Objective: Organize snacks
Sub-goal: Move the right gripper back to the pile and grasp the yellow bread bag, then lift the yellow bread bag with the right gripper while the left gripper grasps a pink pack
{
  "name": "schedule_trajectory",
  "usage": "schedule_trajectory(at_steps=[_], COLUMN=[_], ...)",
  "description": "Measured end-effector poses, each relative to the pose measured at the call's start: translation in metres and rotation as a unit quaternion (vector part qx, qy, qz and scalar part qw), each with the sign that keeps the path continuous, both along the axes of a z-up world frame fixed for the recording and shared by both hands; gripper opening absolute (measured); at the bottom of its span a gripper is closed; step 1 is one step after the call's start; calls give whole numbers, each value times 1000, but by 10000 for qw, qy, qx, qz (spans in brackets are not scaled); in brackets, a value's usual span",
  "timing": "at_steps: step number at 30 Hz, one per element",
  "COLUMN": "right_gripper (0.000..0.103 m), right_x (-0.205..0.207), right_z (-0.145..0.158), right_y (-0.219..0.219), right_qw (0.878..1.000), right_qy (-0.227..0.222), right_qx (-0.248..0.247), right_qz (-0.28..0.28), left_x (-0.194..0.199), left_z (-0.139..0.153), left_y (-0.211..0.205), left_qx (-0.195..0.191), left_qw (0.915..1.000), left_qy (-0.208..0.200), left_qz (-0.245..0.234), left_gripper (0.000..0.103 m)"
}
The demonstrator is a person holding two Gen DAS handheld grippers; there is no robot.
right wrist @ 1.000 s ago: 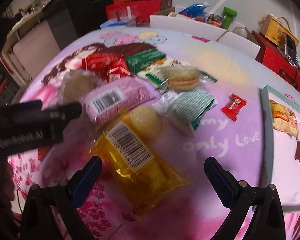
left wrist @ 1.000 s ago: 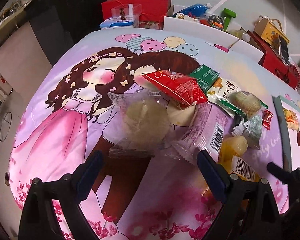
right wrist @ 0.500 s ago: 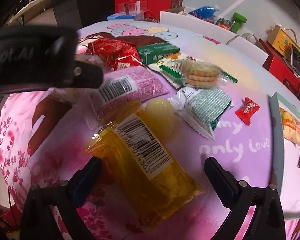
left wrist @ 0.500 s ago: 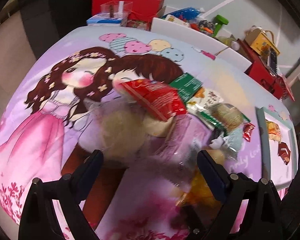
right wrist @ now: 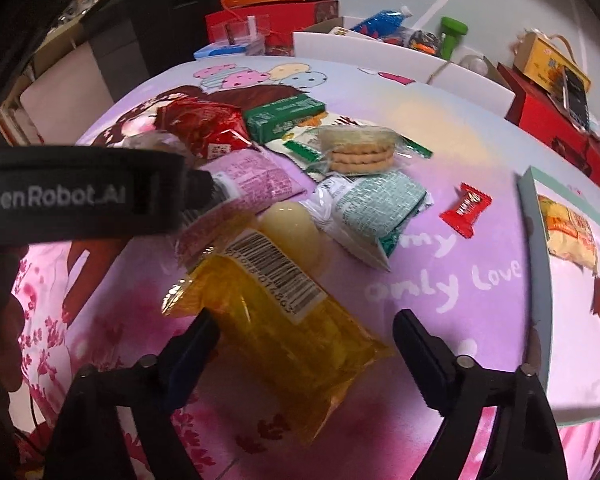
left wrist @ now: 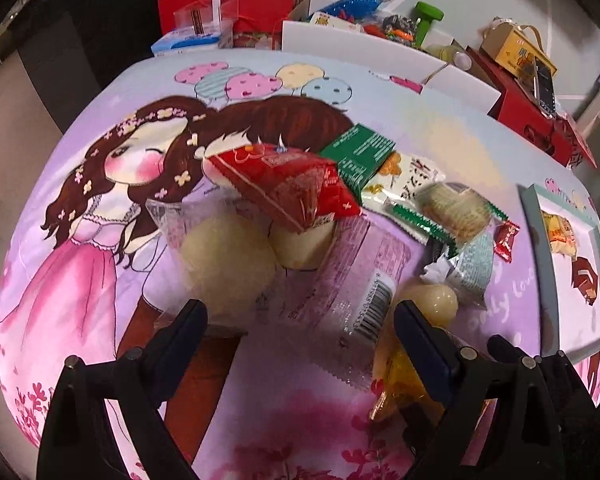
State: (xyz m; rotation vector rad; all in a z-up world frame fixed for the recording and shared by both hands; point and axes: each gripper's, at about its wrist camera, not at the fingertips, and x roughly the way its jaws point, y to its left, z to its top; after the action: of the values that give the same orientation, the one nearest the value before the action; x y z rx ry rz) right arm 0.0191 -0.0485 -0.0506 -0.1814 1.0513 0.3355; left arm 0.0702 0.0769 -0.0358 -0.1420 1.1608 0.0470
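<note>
The yellow packet lies flat near the front edge of the surface, between the spread fingers of the right hand-held gripper, which holds nothing. The left hand-held gripper is also spread and empty, poised over the pink packet and the clear-wrapped round cake.

The snacks lie in one overlapping heap, so trouble is likely to come from crowding. The yellow packet touches a pale round sweet (it looks ready to roll), and a careless closure could drag it along or pinch only slippery film. The two grippers sit close together and could collide. The red bag rests partly on its neighbours and may slide if they shift.

The surface is covered by a cloth printed with a cartoon girl and balloons. A shallow tray on the right holds a couple of snacks. Beyond the far edge stand red boxes, a white bin of oddments and dark cabinets.
</note>
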Motion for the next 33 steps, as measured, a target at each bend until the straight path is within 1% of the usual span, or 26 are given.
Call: schedule_trajectory(at_steps=[4,6,9,13,18,21,24,26,29,33], right_gripper=[79,71,67,64,60,58,56,55,55,54], right_x=[1,3,3,2,-5,-10,-15,-18,-17,-13], right_z=[-3,-3,0,0,6,10,15,21,34,47], right_y=[5,5,5,4,-5,-11,-21,-28,-39,-63], right_qw=[9999,9998,9998,9998,9997,9998,9995,9992,9989,9973], right_qy=[-2,15,-16,21,66,53,51,16,-148,-273], right_qx=[51,127,151,128,209,198,309,396,415,536], right_qz=[111,125,156,180,127,72,16,-24,-135,-423], left_x=[1,0,-1,-5,-8,-9,-11,-11,-13,-12], left_z=[1,2,3,8,16,21,24,25,28,33], left_y=[-4,-5,-2,7,10,13,16,18,20,19], left_qx=[18,25,93,73,32,-58,-150,-215,-280,-311], left_qw=[10000,9999,9999,9999,9998,9995,9992,9988,9983,9978], left_qy=[-17,-31,14,-61,-180,-267,-326,-360,-424,-530], left_qz=[-94,-133,-53,88,121,137,194,233,279,255], left_gripper=[95,95,95,95,95,95,95,94,94,94])
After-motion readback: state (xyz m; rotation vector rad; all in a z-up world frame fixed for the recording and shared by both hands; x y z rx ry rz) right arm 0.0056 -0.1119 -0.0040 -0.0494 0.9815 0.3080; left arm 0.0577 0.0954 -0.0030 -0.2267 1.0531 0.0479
